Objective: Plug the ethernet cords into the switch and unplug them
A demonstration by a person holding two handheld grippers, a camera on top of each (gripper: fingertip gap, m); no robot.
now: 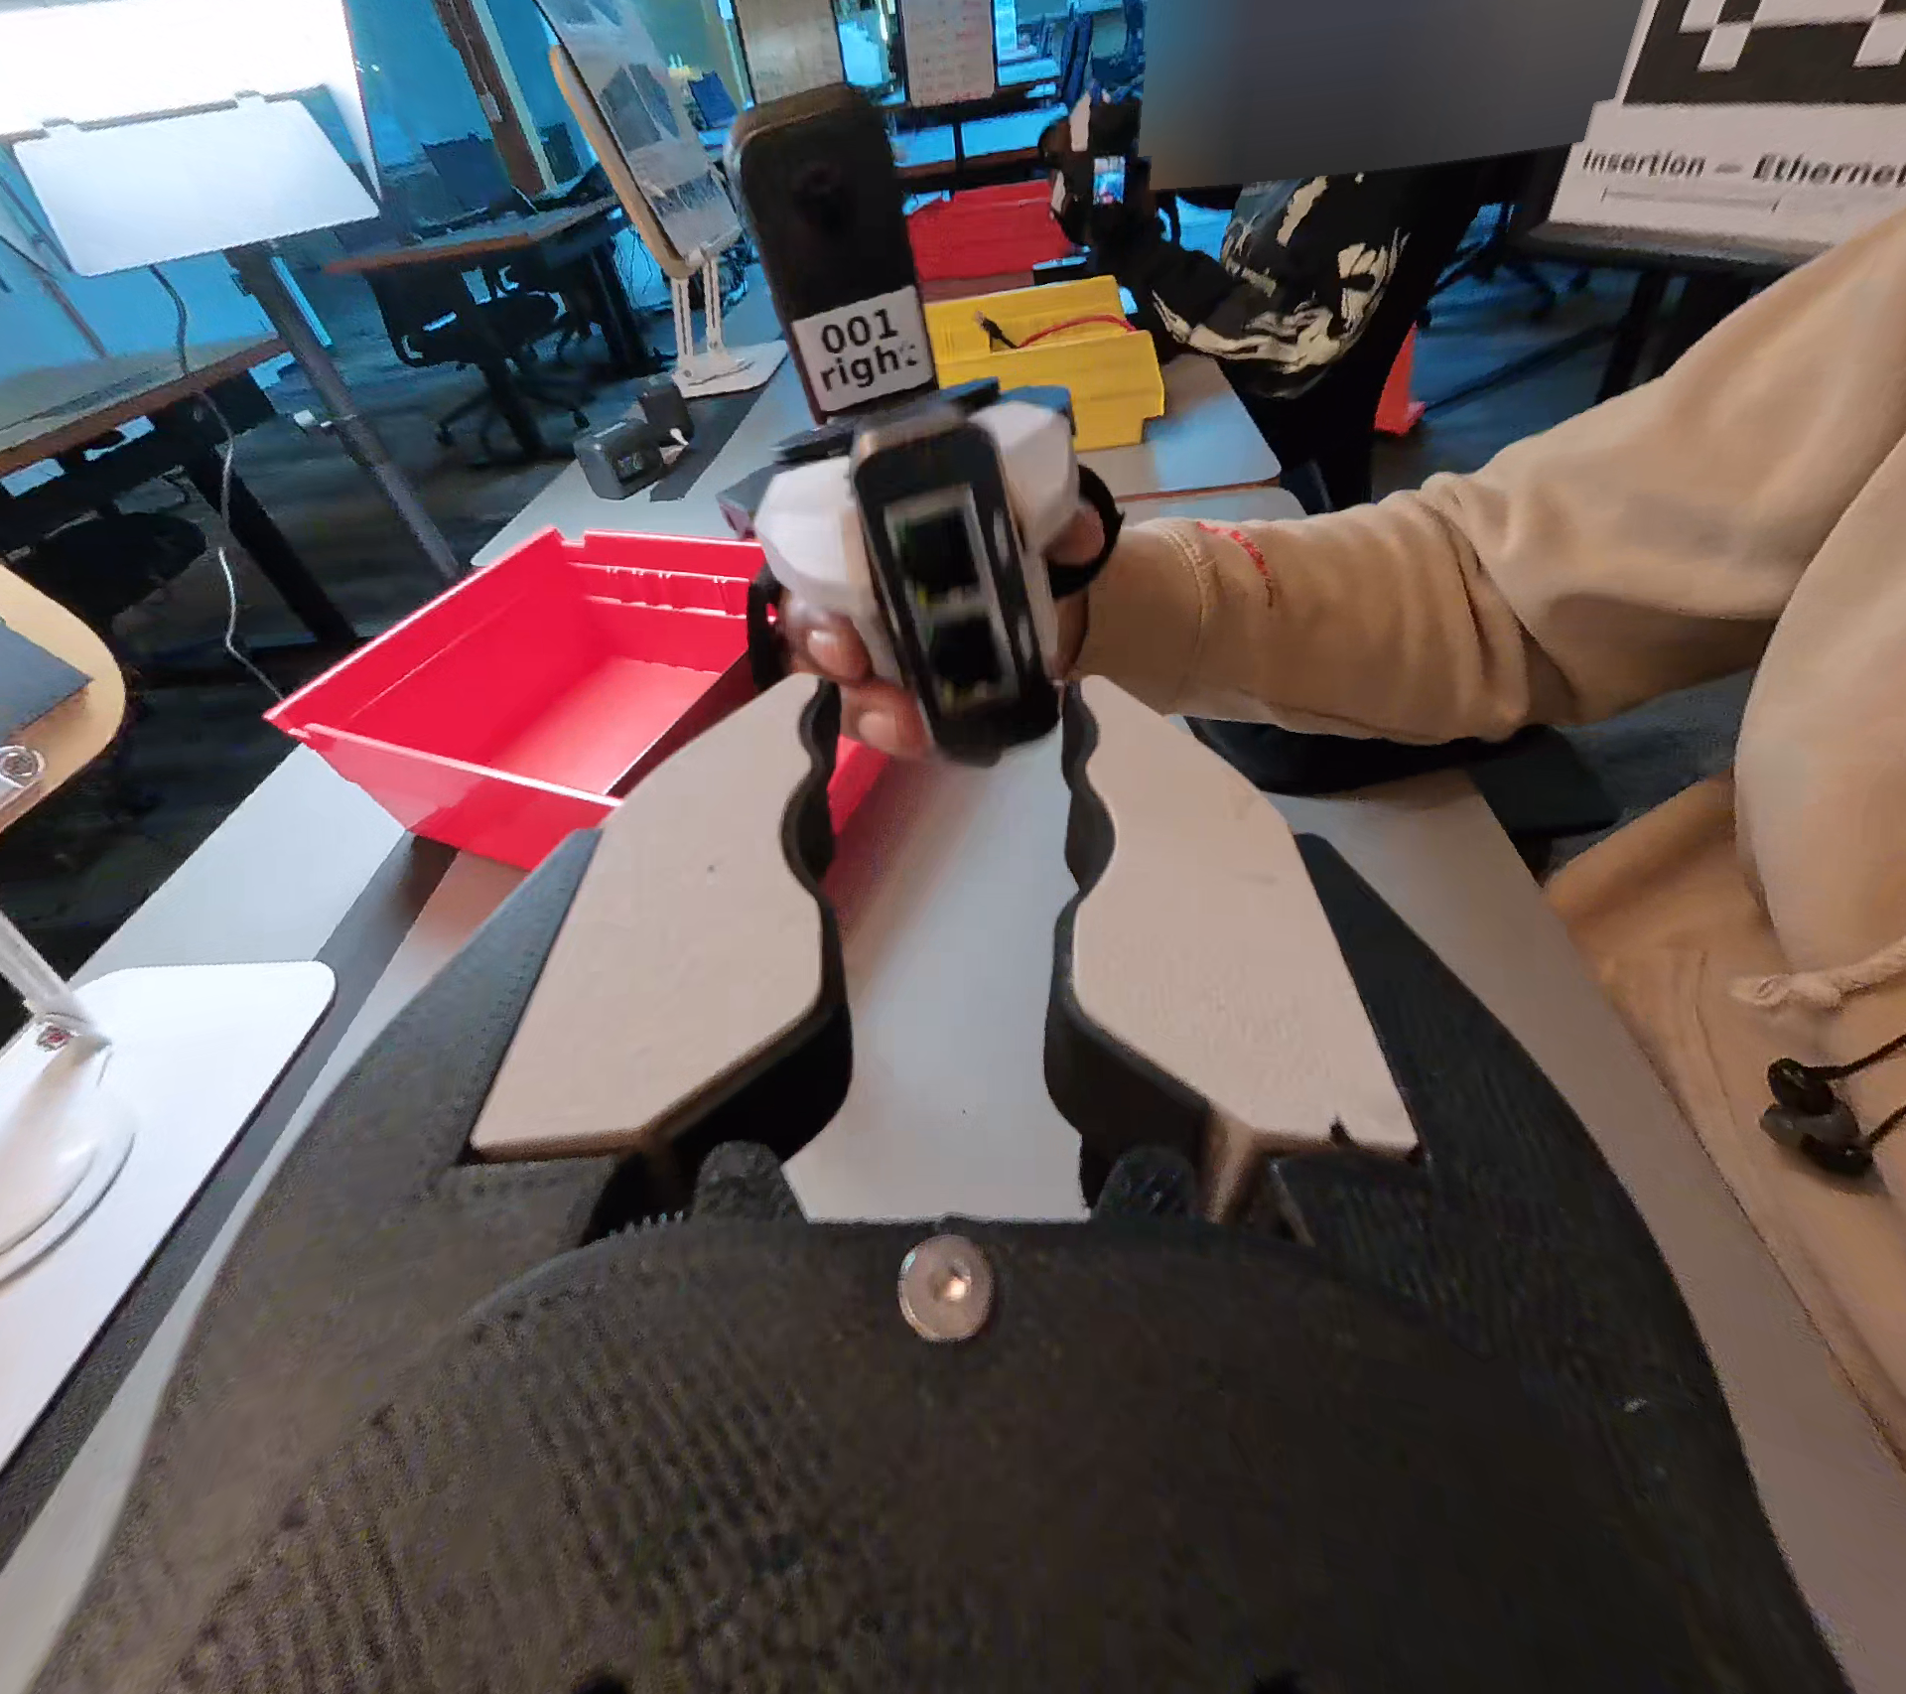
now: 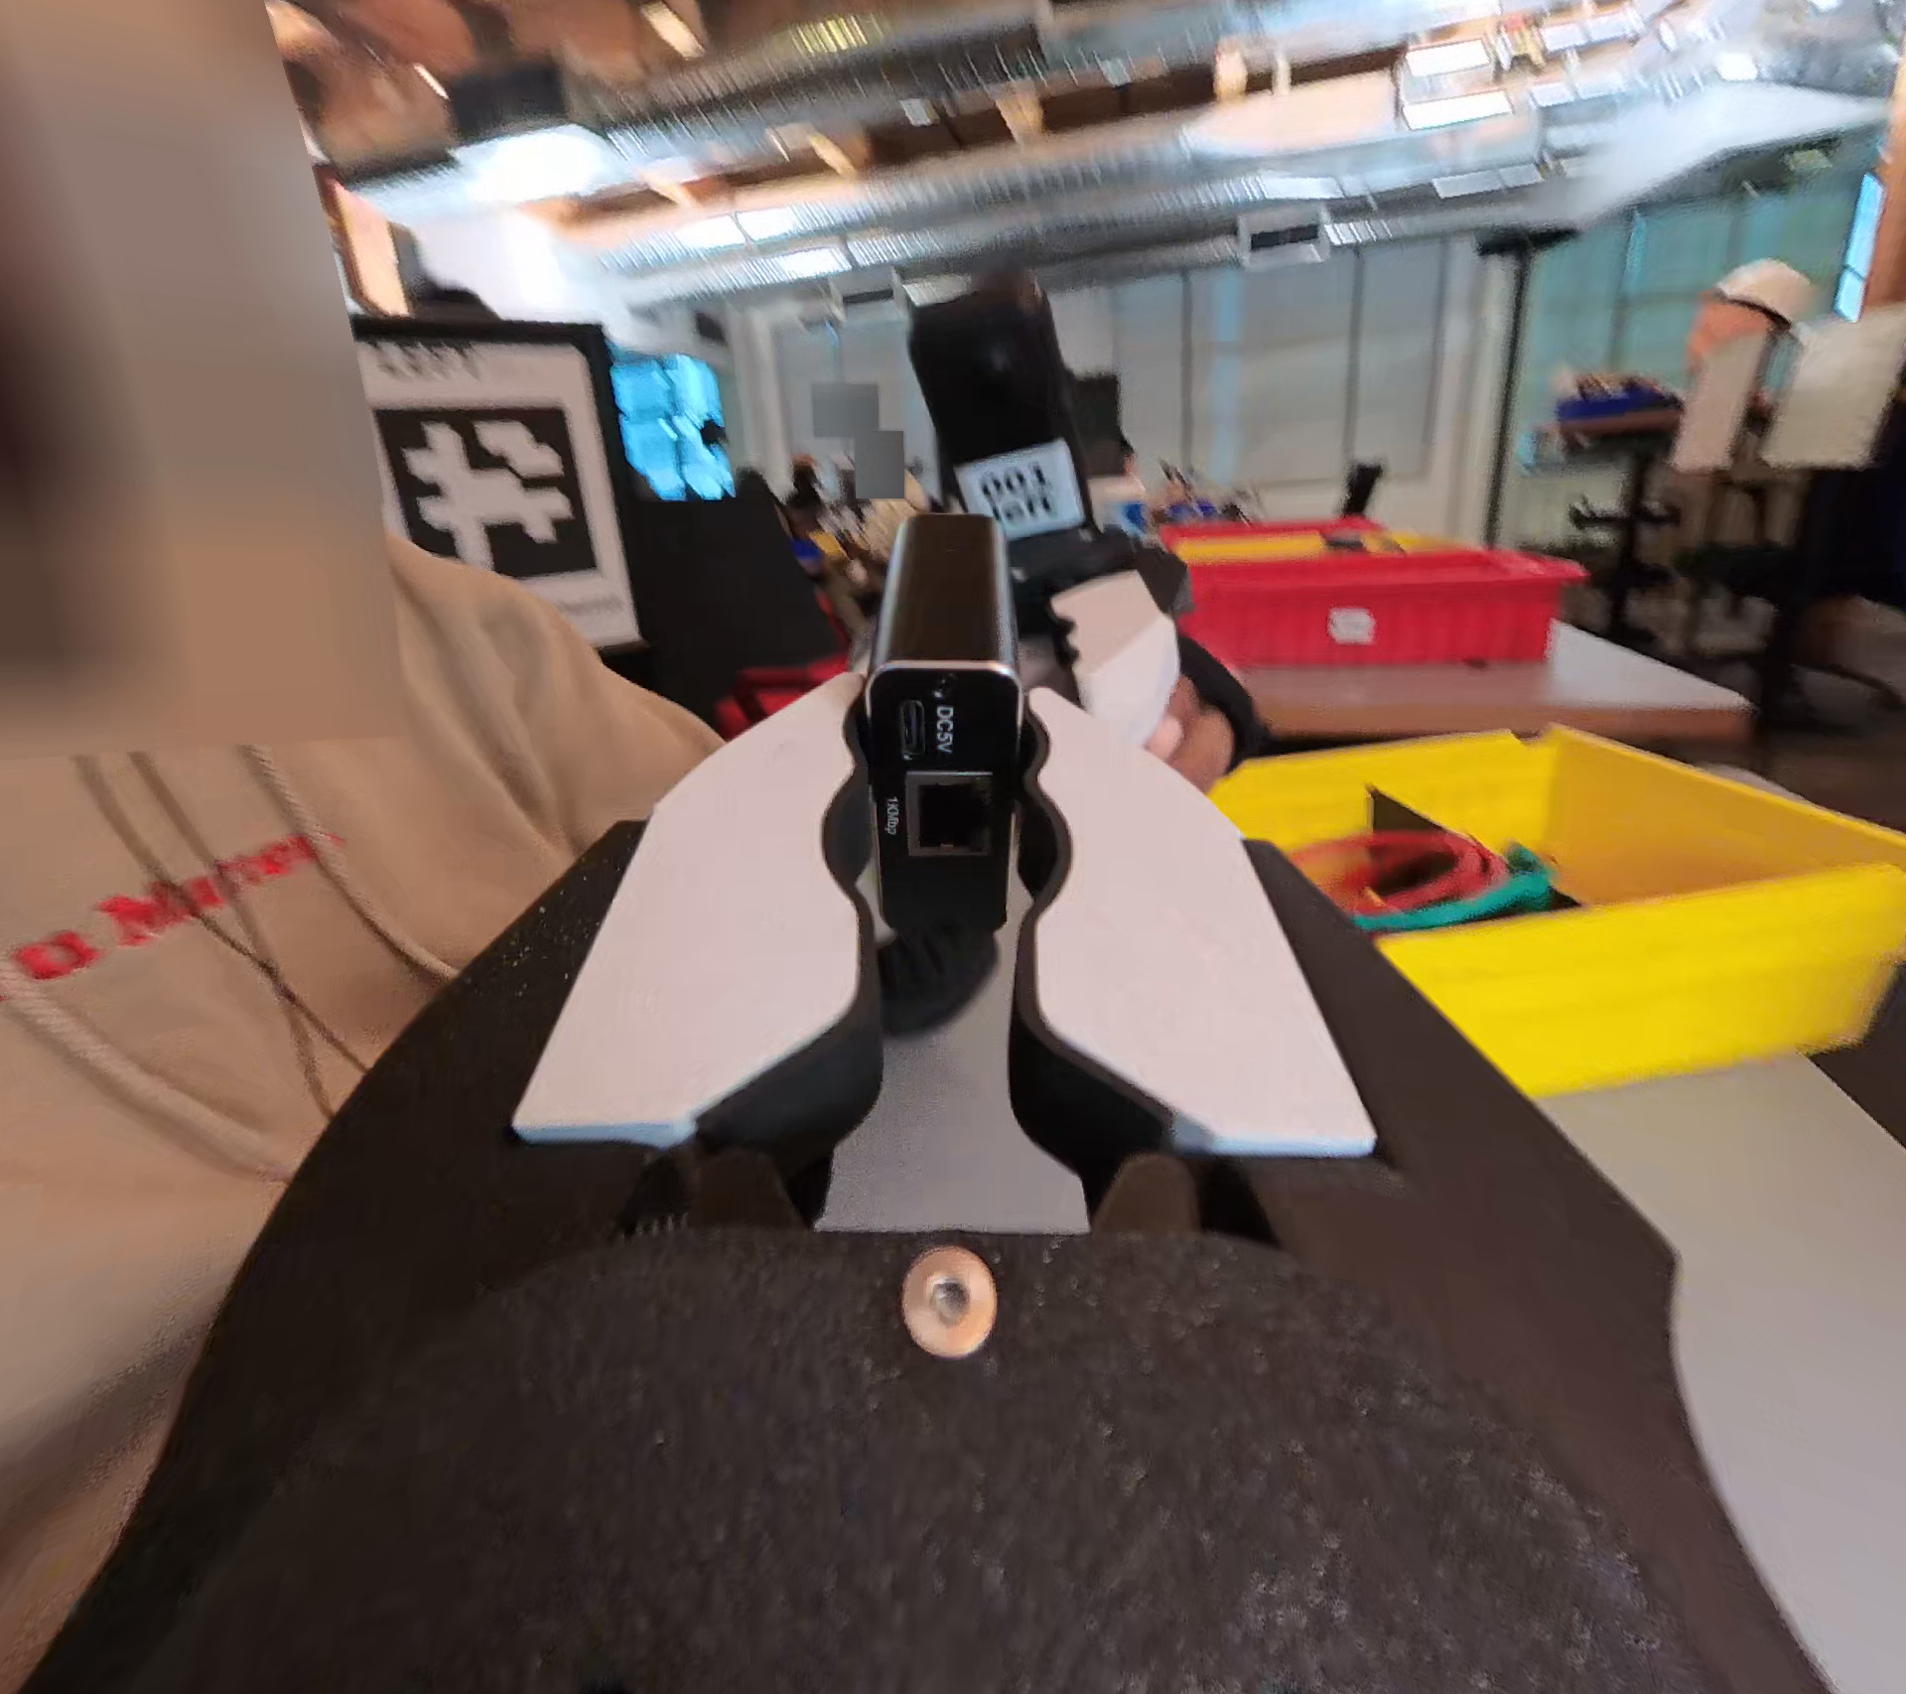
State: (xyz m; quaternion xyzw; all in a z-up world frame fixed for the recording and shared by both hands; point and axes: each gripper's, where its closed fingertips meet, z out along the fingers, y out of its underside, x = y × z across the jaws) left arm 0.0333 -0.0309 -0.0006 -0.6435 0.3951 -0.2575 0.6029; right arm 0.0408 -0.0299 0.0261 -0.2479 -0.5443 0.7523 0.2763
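The switch, a small black box, is up off the grey table, clamped between the white pads of the right gripper; the pads press on its two long sides, and the end facing that gripper's camera shows one network socket below a smaller socket. The far end of the switch points at the left gripper, and in the left wrist view that end shows two network sockets, one above the other, both empty. The left gripper's jaws stand parted, a little wider than the switch; the switch's end sits right at their tips, with a gap showing on the left side (whether the other pad touches the casing cannot be told). A hand in a beige sleeve holds the right gripper just behind the switch.

In the left wrist view a red bin lies on the table to the left of the switch and below it; beyond the switch, farther back on the table, stands a yellow bin. In the right wrist view that yellow bin is to the right of the switch and holds the ethernet cords, coiled red and green, well apart from the switch; none is plugged in. That view is blurred.
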